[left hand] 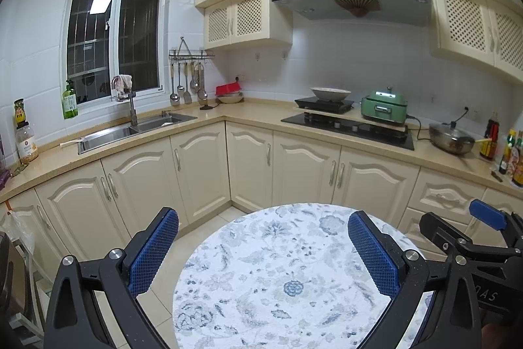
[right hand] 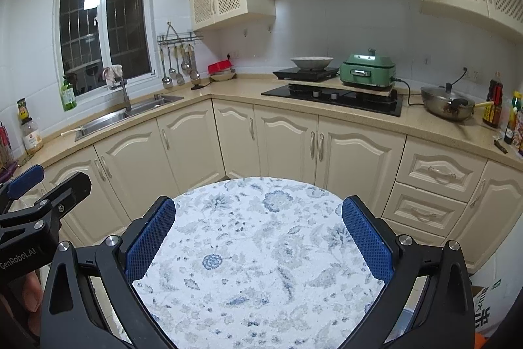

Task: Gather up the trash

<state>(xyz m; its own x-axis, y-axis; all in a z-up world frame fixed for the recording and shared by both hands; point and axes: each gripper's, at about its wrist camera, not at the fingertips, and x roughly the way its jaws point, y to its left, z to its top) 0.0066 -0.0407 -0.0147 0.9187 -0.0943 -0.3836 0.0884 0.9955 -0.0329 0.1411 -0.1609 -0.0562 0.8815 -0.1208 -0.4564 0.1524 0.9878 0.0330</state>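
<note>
both grippers hover side by side over a round table with a white and blue floral cloth [left hand: 287,277], facing the kitchen corner. the left gripper [left hand: 263,247] has its blue-padded fingers [left hand: 153,254] spread wide, holding nothing. the right gripper [right hand: 258,237] is the same, fingers [right hand: 366,241] wide apart and empty. no trash can be made out on the cloth. behind, a beige stone counter [right hand: 228,94] carries a steel sink [left hand: 130,131] and a green electric cooker [right hand: 367,71].
</note>
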